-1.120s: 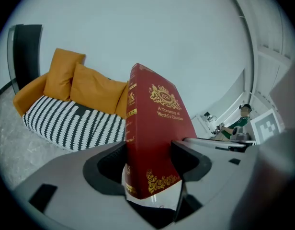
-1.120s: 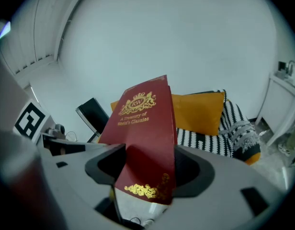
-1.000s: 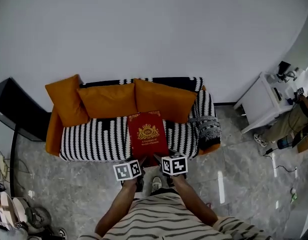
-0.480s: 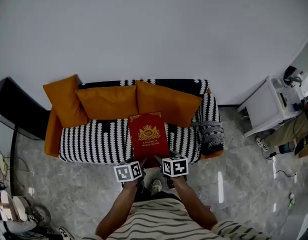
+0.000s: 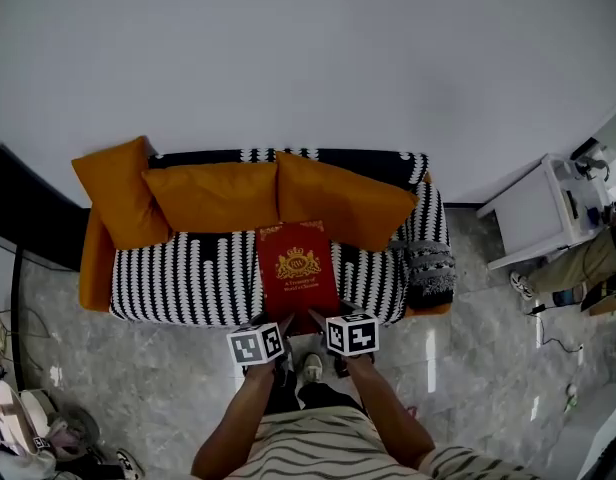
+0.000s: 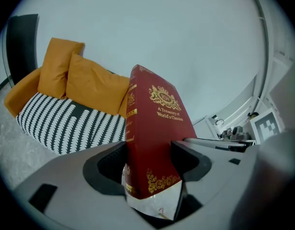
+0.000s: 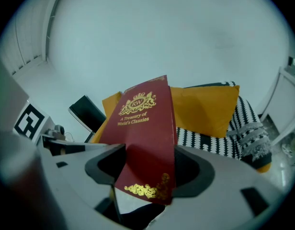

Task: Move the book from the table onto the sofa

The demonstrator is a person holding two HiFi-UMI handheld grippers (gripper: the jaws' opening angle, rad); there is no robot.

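Note:
A thick dark-red book [image 5: 297,270] with gold crest and lettering is held between both grippers over the front of the striped sofa seat [image 5: 188,278]. My left gripper [image 5: 278,330] is shut on its near left corner, the spine side; the book [image 6: 152,143] stands wedged between that gripper's black pads. My right gripper [image 5: 323,326] is shut on the near right corner, where the book [image 7: 145,143] fills the gap between its pads. Whether the book's far end rests on the seat I cannot tell.
The black-and-white sofa carries three orange cushions [image 5: 213,196] along its back and a grey patterned cushion [image 5: 428,268] at its right arm. A white table [image 5: 538,213] stands at the right with a person [image 5: 588,258] beside it. A dark cabinet [image 5: 28,208] stands left.
Both grippers have carried the book forward towards the sofa and somewhat down; the sofa now looks larger and closer. The grip on the book is the same.

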